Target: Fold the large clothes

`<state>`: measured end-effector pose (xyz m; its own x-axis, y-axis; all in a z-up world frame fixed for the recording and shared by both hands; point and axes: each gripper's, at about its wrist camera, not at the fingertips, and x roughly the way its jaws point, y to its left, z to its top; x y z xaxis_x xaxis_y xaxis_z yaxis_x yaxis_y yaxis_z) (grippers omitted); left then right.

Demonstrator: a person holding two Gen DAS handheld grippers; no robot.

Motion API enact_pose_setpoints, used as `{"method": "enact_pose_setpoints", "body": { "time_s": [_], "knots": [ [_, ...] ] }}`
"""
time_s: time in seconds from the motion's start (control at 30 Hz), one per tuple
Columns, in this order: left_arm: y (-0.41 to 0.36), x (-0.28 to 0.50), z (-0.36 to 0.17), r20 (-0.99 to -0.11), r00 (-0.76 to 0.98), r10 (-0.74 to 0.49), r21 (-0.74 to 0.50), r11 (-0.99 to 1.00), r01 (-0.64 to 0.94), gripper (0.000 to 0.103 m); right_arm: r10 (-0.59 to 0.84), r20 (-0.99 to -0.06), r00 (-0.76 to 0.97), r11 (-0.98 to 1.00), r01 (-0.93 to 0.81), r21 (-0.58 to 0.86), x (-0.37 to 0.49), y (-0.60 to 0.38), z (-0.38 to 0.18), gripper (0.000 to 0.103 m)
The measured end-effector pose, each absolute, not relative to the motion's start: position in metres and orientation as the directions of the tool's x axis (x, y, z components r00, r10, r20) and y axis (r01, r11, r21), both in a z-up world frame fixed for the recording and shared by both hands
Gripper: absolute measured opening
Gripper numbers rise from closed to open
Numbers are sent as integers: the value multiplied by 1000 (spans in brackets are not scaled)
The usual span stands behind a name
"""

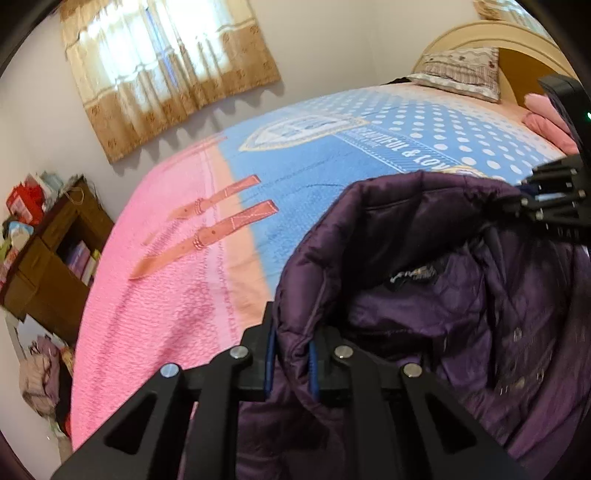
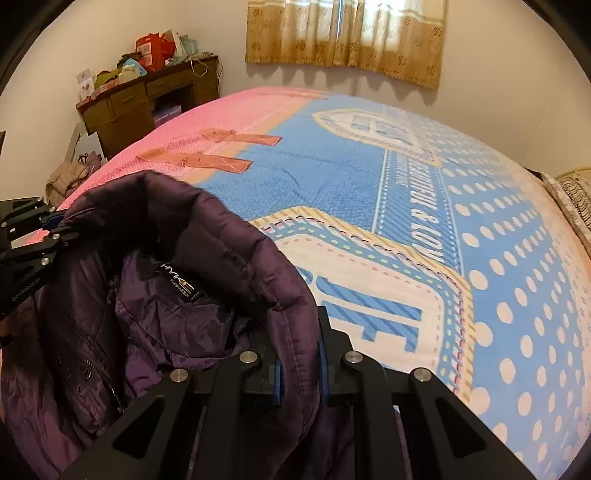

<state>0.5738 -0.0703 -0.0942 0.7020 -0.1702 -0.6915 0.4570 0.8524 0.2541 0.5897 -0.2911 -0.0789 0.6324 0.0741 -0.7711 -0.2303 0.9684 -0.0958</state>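
One purple jacket (image 1: 424,314) hangs low in both frames over the one bed (image 1: 166,295), its collar pinched between the fingers of two grippers, left gripper (image 1: 291,363) and right gripper (image 2: 300,373).

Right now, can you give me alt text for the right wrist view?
The right tool is clamped on the collar of a purple jacket, held up over a pink and blue bedspread. The left tool grips the collar's other side; a cluttered desk and curtain stand behind.
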Motion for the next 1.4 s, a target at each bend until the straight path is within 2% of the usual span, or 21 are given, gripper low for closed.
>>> {"method": "enact_pose_setpoints", "body": {
  "time_s": [0.27,0.63,1.2,1.3,1.37,1.4],
  "knots": [
    [-60,535,-97,-631,750,-196,374,771,516,14,25,-758,652,971,-195,-136,562,-296,-85,13],
    [-72,485,-131,-542,825,-161,651,541,533,13,-75,-774,629,956,-175,-234,532,-300,-108,13],
    [-77,475,-163,-533,838,-115,740,417,528,13,-189,-812,553,915,-201,-350,532,-288,-135,13],
    [-76,474,-159,-525,844,-109,737,438,514,15,-156,-831,534,926,-214,-311,528,-293,-126,18],
    [-74,473,-157,-520,847,-108,737,445,509,17,-123,-851,511,947,-197,-255,522,-301,-112,30],
    [-74,472,-156,-521,846,-110,734,448,510,17,-112,-855,506,954,-187,-235,520,-304,-105,31]
  ]
}}
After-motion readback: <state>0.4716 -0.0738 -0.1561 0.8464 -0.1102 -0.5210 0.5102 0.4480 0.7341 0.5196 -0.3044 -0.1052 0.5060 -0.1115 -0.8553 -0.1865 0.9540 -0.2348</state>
